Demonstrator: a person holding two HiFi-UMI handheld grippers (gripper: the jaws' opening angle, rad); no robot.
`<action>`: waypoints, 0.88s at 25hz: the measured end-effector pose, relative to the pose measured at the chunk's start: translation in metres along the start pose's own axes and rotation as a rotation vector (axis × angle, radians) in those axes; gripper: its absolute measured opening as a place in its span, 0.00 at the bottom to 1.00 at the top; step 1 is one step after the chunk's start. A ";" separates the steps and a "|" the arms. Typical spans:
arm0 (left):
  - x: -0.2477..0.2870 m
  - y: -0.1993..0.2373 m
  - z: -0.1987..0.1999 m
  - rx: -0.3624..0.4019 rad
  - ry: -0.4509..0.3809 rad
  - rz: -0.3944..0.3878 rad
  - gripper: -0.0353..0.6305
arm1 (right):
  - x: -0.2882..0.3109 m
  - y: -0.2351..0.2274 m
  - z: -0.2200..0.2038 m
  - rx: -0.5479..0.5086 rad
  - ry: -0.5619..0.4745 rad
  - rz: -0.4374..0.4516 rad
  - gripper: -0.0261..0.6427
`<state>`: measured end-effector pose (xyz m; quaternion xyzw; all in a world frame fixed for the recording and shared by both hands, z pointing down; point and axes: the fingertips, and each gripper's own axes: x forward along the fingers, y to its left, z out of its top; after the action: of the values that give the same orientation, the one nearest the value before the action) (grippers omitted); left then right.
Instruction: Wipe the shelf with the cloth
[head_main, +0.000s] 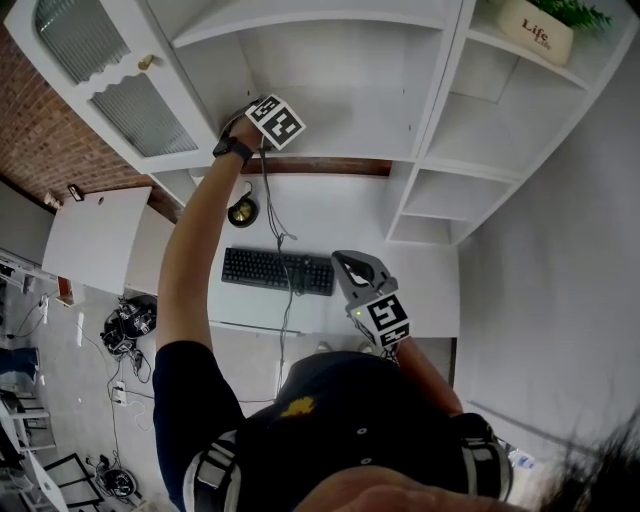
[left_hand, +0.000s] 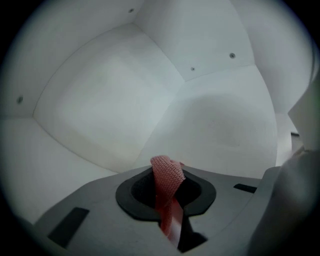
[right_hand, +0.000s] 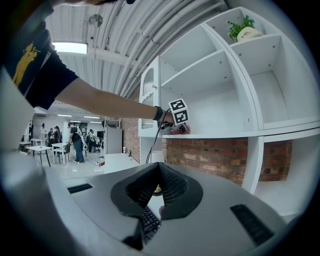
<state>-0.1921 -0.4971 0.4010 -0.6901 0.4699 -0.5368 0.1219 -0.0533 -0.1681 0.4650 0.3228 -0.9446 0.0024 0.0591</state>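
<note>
Left gripper (left_hand: 169, 200) is clamping the pink cloth (left_hand: 167, 174) between closed jaws and reaching up into the white shelf (left_hand: 100, 100) so the cloth is meeting its surface, probably touching it, while right gripper (right_hand: 156, 197), closed and empty, is hanging idle over the worktop (head_main: 340, 215) out of the way.

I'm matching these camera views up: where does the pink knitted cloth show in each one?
Head view: out of sight, hidden by the left gripper on the white shelf.
Left gripper view: low centre, the pink knitted cloth clamped between the jaws.
Right gripper view: upper centre, under that gripper's marker cube, on the shelf.
Shared landmark: the white shelf.
</note>
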 end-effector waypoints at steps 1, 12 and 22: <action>-0.003 -0.002 0.007 0.056 -0.014 0.023 0.15 | 0.000 0.000 0.000 0.001 0.000 -0.004 0.05; -0.085 -0.122 0.181 0.171 -0.526 -0.226 0.15 | -0.024 -0.021 -0.004 0.020 -0.003 -0.093 0.05; -0.088 -0.183 0.216 0.255 -0.542 -0.298 0.16 | -0.045 -0.037 -0.018 0.051 0.021 -0.154 0.05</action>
<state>0.0884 -0.4044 0.3839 -0.8479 0.2434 -0.4002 0.2481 0.0064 -0.1695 0.4761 0.3959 -0.9159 0.0251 0.0609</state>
